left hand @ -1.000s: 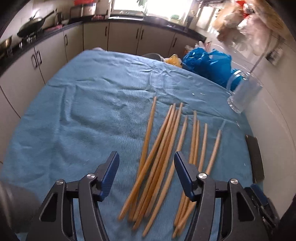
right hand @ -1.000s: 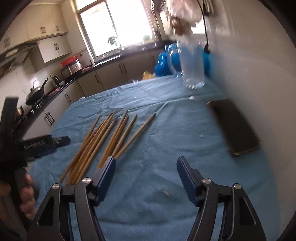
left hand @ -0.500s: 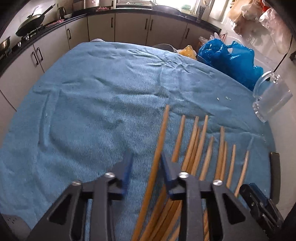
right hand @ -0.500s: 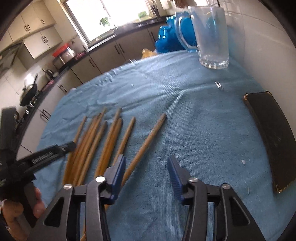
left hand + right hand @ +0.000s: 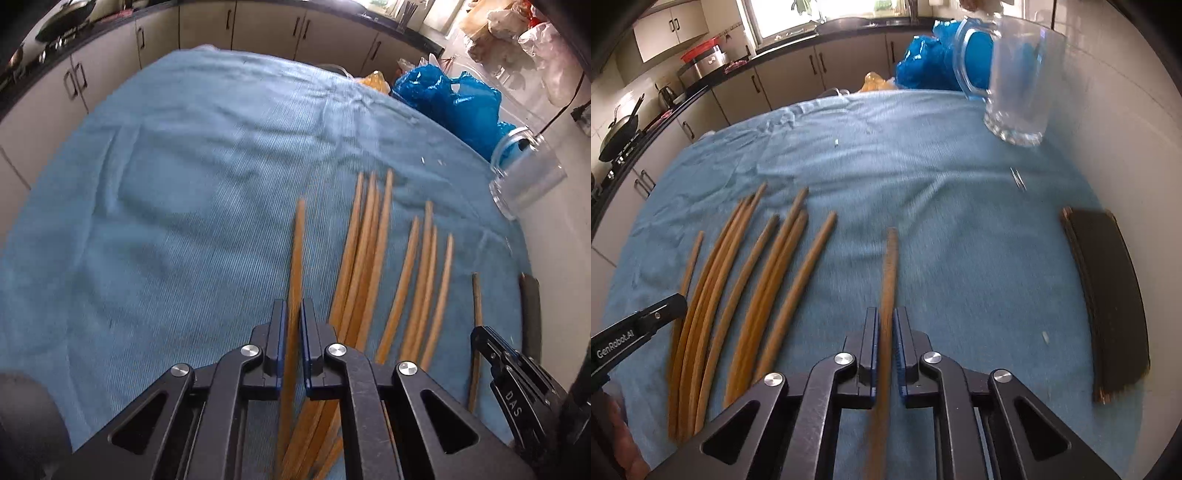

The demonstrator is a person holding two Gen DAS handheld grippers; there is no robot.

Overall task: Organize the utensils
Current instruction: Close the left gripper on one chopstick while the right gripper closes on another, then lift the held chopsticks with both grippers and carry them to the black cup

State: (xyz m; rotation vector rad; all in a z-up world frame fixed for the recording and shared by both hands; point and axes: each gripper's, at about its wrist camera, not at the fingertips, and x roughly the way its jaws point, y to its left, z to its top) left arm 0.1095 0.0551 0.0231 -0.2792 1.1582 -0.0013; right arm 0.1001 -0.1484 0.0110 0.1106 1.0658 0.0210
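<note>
- The left gripper [image 5: 291, 328] is clamped on one wooden chopstick [image 5: 297, 258], the one lying apart from the loose bundle of chopsticks [image 5: 365, 258], on the side away from the glass mug [image 5: 528, 181].
- The right gripper [image 5: 885, 332] is clamped on another chopstick [image 5: 889, 266], which lies between the bundle and the dark flat case [image 5: 1108, 295].
- All of this rests on the blue cloth [image 5: 184, 203] over the desk.
- Judged from here, each stick is pinched near its thick end, so the long free part may droop or swing; lifting straight up and slowly should keep both from twisting in the pads.
- The mug, upright at the cloth's far corner by the wall, looks the likely holder; tips would need to go in steeply to avoid knocking it.
- The left stick sits just beside the bundle, so a sideways drag could scatter its neighbours.
- A blue plastic bag [image 5: 450, 99] lies beyond the mug, off the cloth.
</note>
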